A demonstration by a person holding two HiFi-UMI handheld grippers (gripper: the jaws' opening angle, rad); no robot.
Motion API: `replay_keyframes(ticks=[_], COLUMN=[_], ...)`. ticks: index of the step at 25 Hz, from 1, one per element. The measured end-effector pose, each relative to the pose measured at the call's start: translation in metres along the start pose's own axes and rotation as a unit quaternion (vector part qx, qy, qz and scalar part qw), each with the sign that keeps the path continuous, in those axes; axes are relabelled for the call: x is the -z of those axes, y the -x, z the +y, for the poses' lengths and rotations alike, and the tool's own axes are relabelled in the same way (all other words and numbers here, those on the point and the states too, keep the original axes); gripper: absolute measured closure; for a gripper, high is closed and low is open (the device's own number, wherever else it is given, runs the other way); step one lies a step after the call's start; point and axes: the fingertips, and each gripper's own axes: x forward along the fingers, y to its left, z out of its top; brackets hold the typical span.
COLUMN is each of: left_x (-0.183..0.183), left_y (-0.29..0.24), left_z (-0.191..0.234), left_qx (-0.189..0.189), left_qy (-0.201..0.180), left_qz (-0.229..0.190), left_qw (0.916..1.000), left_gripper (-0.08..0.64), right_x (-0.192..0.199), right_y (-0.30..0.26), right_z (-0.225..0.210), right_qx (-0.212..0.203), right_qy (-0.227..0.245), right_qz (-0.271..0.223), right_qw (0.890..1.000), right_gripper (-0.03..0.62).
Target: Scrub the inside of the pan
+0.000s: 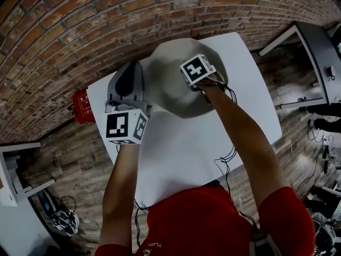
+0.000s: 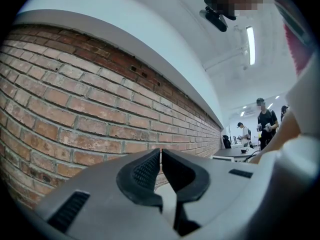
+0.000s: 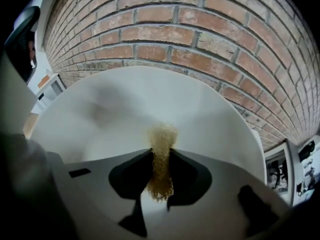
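right gripper (image 3: 161,153): jaws clenched on a golden-brown scouring pad (image 3: 163,136). the pad's frayed top stands above the jaw tips and its lower end hangs below them. the pad is pressed into the pale inner surface of the pan (image 3: 125,109).

left gripper (image 2: 160,156): jaws closed tip to tip, with nothing seen between them. ribbed black pads (image 2: 145,171) face each other. the jaws point at the brick wall (image 2: 75,109).

pan (image 1: 170,84): large, round and off-white. it sits on the far half of the table, close to the wall. in the right gripper view its rim curves just under the brick courses.

right marker cube (image 1: 196,68): it lies over the pan's right portion, and the jaws beneath it are hidden in the head view. a black cable runs back along the right forearm (image 1: 240,127).

left gripper in the head view (image 1: 130,68): grey body just beside the pan's left rim. whether it touches the rim cannot be told. its marker cube (image 1: 125,126) sits nearest the person.

table (image 1: 186,148): white, rectangular, set against the wall.

brick wall (image 1: 106,20): red-brown, across the far side.

red box (image 1: 82,106): it has white print and is on the wooden floor (image 1: 69,159), near the table's left corner.

background of the left gripper view: standing people (image 2: 265,121), a dark desk (image 2: 235,154) and ceiling strip lights (image 2: 250,44).
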Motion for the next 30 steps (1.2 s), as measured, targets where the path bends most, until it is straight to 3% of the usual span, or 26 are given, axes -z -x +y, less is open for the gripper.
replay_keyframes(ticks=[4, 8, 11, 13, 20, 25, 30], left_x=[-0.003, -0.004, -0.006, -0.007, -0.01, -0.012, -0.01], left_y=[0.003, 0.007, 0.01, 0.013, 0.023, 0.025, 0.025], left_z=[-0.001, -0.003, -0.004, -0.004, -0.003, -0.007, -0.011], left_qx=[0.0, 0.0, -0.002, -0.003, -0.006, -0.002, 0.006], left_qy=[-0.003, -0.007, -0.008, -0.01, -0.011, -0.009, -0.009], left_qz=[-0.001, 0.0, 0.0, 0.0, -0.001, -0.004, -0.001], left_qw=[1.0, 1.0, 1.0, 0.9999, 0.9999, 1.0, 0.9999], left_gripper=[0.537, 0.537, 0.537, 0.537, 0.537, 0.537, 0.537], right_x=[0.001, -0.004, -0.003, 0.0, 0.019, 0.031, 0.044], right_y=[0.016, 0.031, 0.031, 0.027, 0.015, 0.02, 0.024], right_z=[0.0, 0.067, 0.103, 0.11, 0.077, 0.024, 0.005], right_qx=[0.015, -0.07, -0.099, -0.097, -0.071, -0.015, -0.003], right_qy=[0.009, 0.045, 0.08, 0.092, 0.069, 0.05, 0.024], right_qz=[-0.004, -0.025, -0.021, -0.013, 0.02, 0.046, 0.072], right_qw=[1.0, 0.996, 0.992, 0.991, 0.995, 0.998, 0.997], right_gripper=[0.504, 0.503, 0.504, 0.503, 0.503, 0.503, 0.505])
